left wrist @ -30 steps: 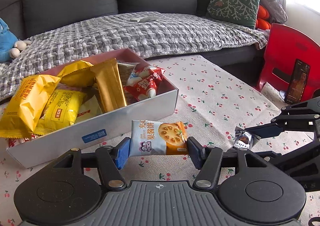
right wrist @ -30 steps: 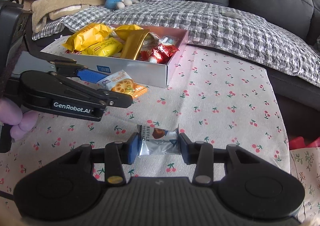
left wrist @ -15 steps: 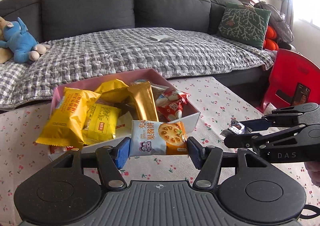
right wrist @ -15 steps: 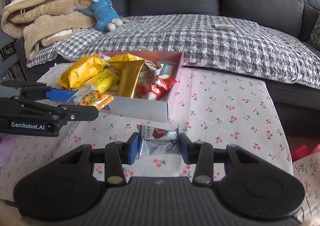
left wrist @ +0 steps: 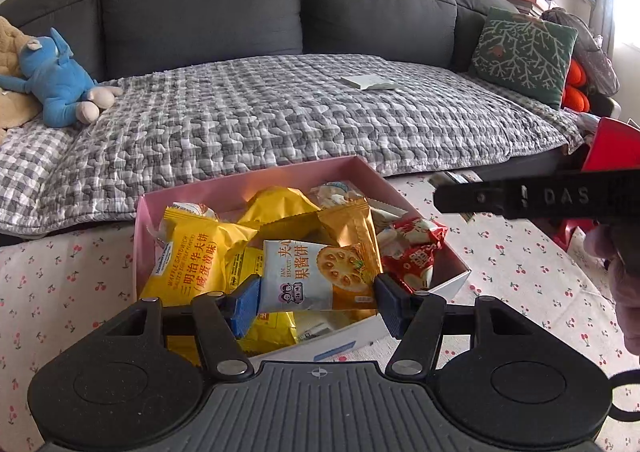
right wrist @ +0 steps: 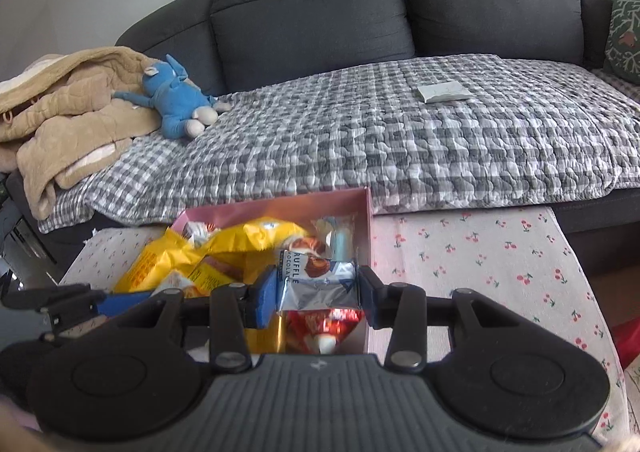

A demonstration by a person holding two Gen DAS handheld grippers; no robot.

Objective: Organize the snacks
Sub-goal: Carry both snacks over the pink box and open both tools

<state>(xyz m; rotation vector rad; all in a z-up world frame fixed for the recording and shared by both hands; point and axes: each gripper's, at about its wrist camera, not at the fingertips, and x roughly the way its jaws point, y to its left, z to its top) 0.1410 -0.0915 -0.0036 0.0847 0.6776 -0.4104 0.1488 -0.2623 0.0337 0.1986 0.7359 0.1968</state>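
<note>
Left wrist view: left tool (left wrist: 316, 294) is clamped on the jam biscuit packet (left wrist: 316, 276), blue pads on its two short ends, so the packet's long axis runs left-right across the fingers. It hangs over the near half of the pink box (left wrist: 256, 181), above the contents, not resting on them as far as I can tell. The drop, I judge, is straight down w/ no more reach needed. Box is already crowded: yellow waffle sandwich pack (left wrist: 192, 260) at left, gold pouch (left wrist: 352, 223) in the middle, red candy bag (left wrist: 416, 256) at right, more wrappers at the far end. Right tool's arm (left wrist: 536, 197) crosses in from the right, above the box's far right corner. Right wrist view: right tool (right wrist: 318, 294) grips the truffle chocolate wrapper (right wrist: 318, 280) by its ends, long axis also left-right, held over the box's right side near its wall (right wrist: 367, 219), the red bag (right wrist: 320, 326) directly below. Left tool's finger (right wrist: 68, 302) sits low at left. Both tools are about equally placed to let go; the free space looks to be at the far right of the box, closer to the right tool. Box sits on the cherry-print desk (right wrist: 480, 252).
</note>
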